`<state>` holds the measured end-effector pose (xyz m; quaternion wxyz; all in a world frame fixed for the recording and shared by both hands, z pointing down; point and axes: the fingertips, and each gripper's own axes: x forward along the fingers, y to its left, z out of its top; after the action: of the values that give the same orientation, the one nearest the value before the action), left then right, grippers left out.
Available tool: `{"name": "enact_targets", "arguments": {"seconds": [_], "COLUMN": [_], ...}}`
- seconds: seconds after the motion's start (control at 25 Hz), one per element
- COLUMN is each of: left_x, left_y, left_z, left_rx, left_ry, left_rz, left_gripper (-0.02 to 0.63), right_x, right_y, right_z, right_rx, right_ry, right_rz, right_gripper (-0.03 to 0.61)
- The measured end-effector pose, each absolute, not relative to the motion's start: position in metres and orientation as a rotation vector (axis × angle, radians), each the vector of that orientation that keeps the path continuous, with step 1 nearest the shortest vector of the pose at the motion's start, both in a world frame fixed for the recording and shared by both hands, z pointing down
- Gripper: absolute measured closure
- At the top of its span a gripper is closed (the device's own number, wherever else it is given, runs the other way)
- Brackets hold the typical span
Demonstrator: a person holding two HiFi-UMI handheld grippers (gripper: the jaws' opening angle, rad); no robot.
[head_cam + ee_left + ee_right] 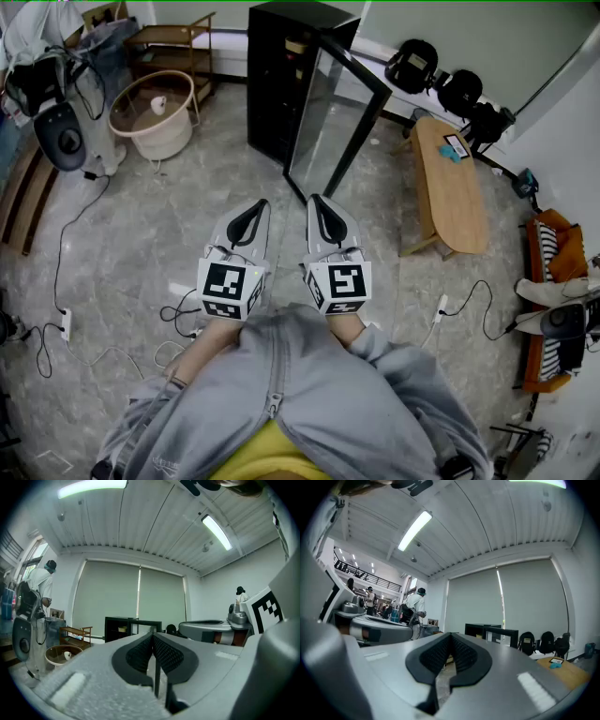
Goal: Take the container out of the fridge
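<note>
Grey marble floor (pixel 122 234), oval wooden bench (pixel 452 192), low wooden shelf (pixel 178 42) — drawn blinds (pixel 112 597), ceiling strip light (pixel 216 530)

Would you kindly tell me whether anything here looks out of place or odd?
The black fridge has its glass door standing wide open, unattended. Loose cables trail across the floor at the left, a possible trip hazard.

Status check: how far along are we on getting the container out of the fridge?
Done: the fridge door stands open. In hand: nothing; the left tool and right tool are both shut and empty, side by side, well short of the fridge. Left: walk up, open a tool, grip the container, likely the pale item on an upper shelf, and lift it out.
</note>
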<state>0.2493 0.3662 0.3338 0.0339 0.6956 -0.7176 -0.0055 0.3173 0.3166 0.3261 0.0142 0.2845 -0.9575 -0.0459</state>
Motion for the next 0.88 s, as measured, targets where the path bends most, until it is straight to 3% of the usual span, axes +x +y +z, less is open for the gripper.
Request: {"name": "enact_targets", "arguments": {"seconds": [0.88], "left_x": [0.016], "left_y": [0.153], "left_z": [0.351], "left_rx": [2.295], "left_ry": [-2.096], "left_rz": [-0.037], "left_gripper": [0.611], "right_x": [0.098], "right_y": [0.121], "right_z": [0.366], "right_rx": [1.048], "right_ry": [-2.890], "right_rz": [-0.048], "right_gripper": [0.580]}}
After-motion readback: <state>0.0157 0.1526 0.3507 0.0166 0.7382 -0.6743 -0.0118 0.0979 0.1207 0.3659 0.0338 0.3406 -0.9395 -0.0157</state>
